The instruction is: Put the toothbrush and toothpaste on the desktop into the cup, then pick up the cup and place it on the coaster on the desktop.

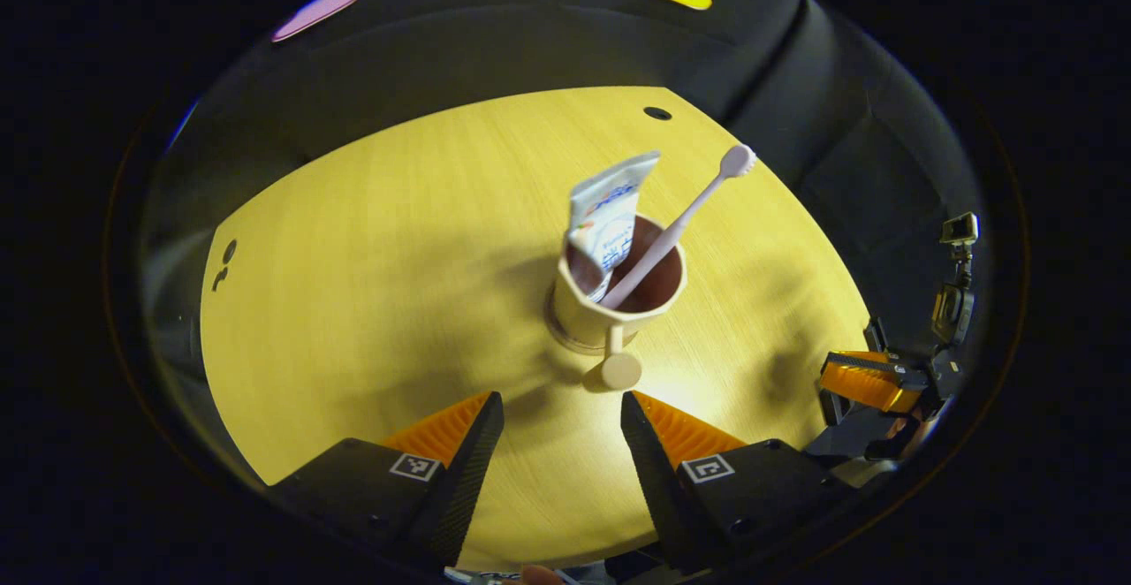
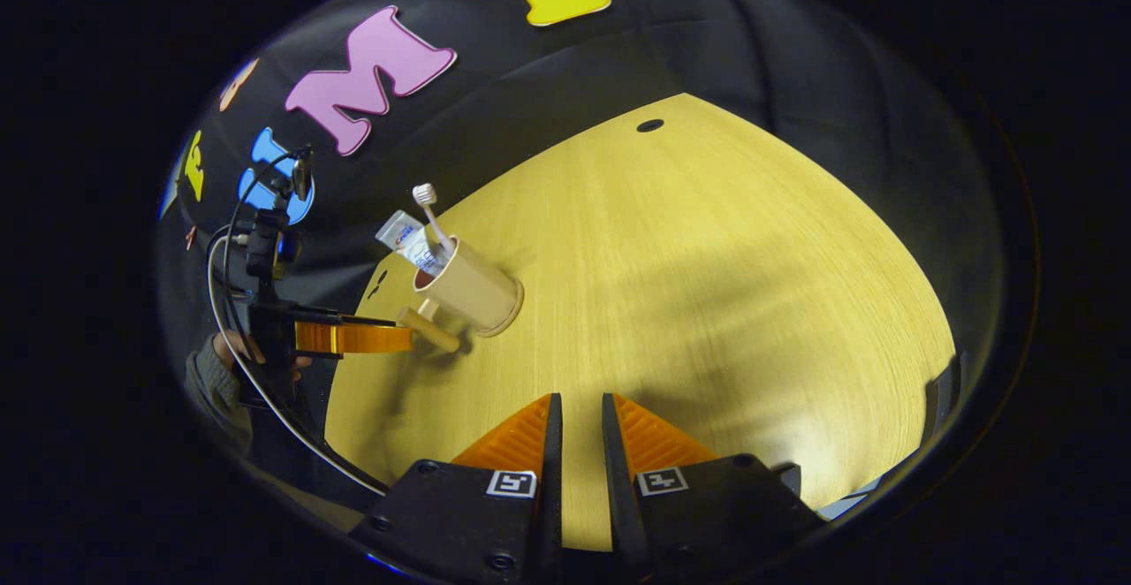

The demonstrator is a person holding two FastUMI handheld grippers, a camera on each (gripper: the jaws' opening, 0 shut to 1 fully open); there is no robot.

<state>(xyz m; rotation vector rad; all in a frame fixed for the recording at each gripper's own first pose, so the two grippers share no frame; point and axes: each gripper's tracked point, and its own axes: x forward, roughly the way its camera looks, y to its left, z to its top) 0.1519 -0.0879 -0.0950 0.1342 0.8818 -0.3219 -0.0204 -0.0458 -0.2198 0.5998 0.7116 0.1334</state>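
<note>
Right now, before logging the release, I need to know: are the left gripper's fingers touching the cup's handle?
Apart. In the left gripper view, the left gripper stands open, and bare desktop shows between its fingers and the cup's handle.

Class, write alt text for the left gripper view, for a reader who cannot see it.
A tan cup holding a toothpaste tube and a pink toothbrush stands on a round coaster on the yellow wooden desktop. The left gripper is open just short of the cup's handle.
</note>
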